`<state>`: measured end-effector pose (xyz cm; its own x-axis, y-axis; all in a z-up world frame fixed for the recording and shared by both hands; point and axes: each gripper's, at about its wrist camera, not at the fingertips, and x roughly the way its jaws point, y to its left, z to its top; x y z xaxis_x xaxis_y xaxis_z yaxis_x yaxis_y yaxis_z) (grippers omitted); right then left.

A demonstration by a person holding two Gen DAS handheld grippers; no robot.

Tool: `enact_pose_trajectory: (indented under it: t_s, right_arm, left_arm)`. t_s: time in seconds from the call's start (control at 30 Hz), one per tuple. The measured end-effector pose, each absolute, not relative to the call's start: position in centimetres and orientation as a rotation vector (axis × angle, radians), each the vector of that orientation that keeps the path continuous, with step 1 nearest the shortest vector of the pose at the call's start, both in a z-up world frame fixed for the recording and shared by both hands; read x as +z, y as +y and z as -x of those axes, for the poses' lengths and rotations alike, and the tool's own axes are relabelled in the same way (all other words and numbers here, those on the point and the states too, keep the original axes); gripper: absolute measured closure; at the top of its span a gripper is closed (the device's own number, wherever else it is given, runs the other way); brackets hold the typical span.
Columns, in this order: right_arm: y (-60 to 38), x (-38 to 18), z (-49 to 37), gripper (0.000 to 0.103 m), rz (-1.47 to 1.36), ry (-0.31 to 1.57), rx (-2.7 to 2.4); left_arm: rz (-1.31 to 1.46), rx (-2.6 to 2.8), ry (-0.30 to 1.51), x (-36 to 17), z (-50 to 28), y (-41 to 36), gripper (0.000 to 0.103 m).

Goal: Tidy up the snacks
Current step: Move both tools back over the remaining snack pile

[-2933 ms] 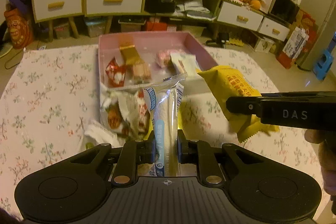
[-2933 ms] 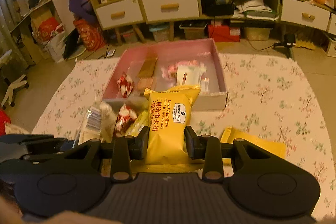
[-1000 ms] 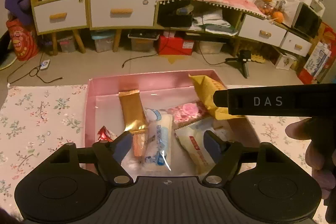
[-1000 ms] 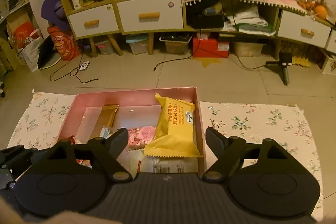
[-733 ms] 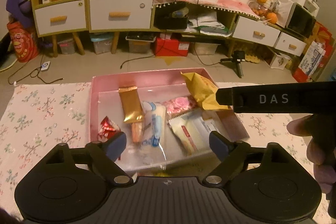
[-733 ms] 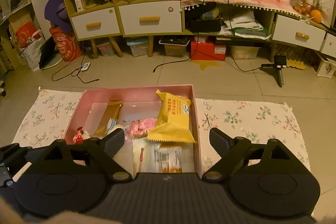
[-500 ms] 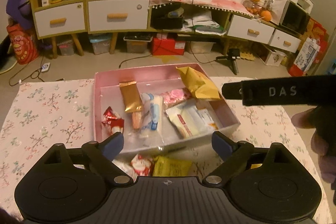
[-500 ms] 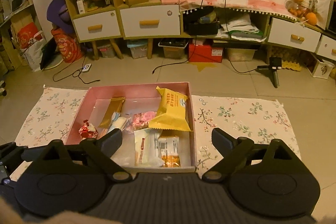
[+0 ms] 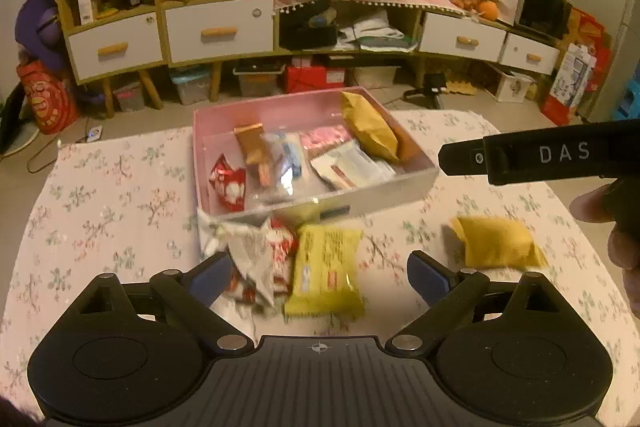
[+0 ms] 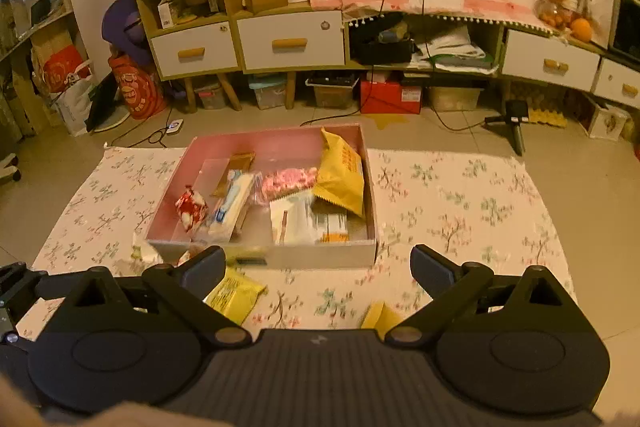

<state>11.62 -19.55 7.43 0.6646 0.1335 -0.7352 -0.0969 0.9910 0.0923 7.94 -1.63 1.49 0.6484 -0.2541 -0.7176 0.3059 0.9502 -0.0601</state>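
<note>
A pink box (image 9: pixel 412 177) (image 10: pixel 360 255) sits on the floral tablecloth and holds several snacks: a yellow waffle pack (image 9: pixel 372 131) (image 10: pixel 342 173) leaning on its right wall, a white-blue pack (image 10: pixel 234 203), a brown bar (image 9: pixel 250 143), a red candy (image 9: pixel 227 183). In front of the box lie a yellow pack (image 9: pixel 324 271) (image 10: pixel 236 293), a red-white bag (image 9: pixel 264 255) and another yellow pack (image 9: pixel 498 243). My left gripper (image 9: pixel 318 277) is open and empty above the loose snacks. My right gripper (image 10: pixel 318 263) is open and empty, short of the box; its body shows in the left wrist view (image 9: pixel 540 157).
The floral tablecloth (image 9: pixel 112 211) (image 10: pixel 460 211) covers the table. Beyond it are floor, white-drawer cabinets (image 10: pixel 292 45), shelves, a fan and storage bins. A tripod (image 10: pixel 514 125) stands on the floor at right.
Both grippers let go of their snacks in the box, the white-blue pack and the yellow waffle pack, then opened wide and pulled back and up. The box now sits farther away.
</note>
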Motion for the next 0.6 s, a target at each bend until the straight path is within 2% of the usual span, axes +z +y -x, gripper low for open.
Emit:
enact_pose_trajectory:
  t_s: [0.33,0.6]
  right_arm:
    - [-19.5,6.5,-8.0,0.000,-0.061,0.825,0.121]
    - [-19.2,3.7,-5.1,0.000,-0.029,0.807,0.144]
  left_arm:
    - [-0.089,-0.321,0.800,0.5,-4.4,-0.1,0.005]
    - [-0.077,-0.294,0.803,-1.8,-3.1,2.9,0.004]
